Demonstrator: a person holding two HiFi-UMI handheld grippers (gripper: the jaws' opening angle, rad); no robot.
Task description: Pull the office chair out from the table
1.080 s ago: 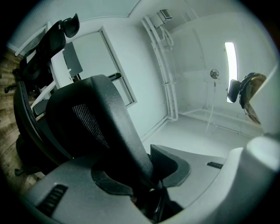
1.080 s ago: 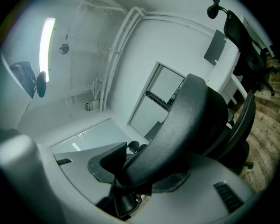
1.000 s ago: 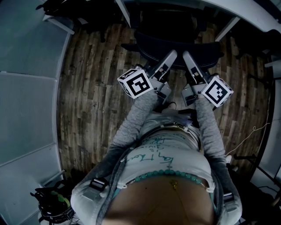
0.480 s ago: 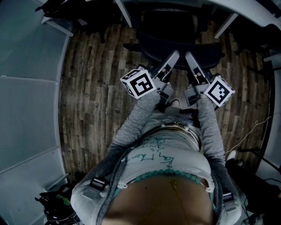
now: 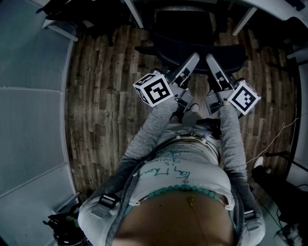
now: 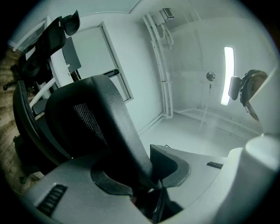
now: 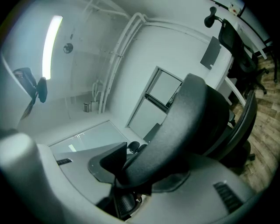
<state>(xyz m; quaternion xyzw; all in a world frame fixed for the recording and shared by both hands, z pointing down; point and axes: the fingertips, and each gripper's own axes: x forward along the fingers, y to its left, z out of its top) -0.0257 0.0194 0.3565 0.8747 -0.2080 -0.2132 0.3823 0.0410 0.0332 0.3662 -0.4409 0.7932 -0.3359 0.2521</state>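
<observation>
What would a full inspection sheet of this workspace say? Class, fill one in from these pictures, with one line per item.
Surface: wood-plank floor.
Job's things: black office chair, its seat lying between the white legs of the table.
Clutter: dark gear on the floor at lower left, too dim to identify.
Tools: left tool and right tool are side by side, each shut on the top edge of the chair's backrest.
Cables: thin pale cable lying on the floor at the right.
Surroundings: pale wall panels at the left; second black chair farther back.
</observation>
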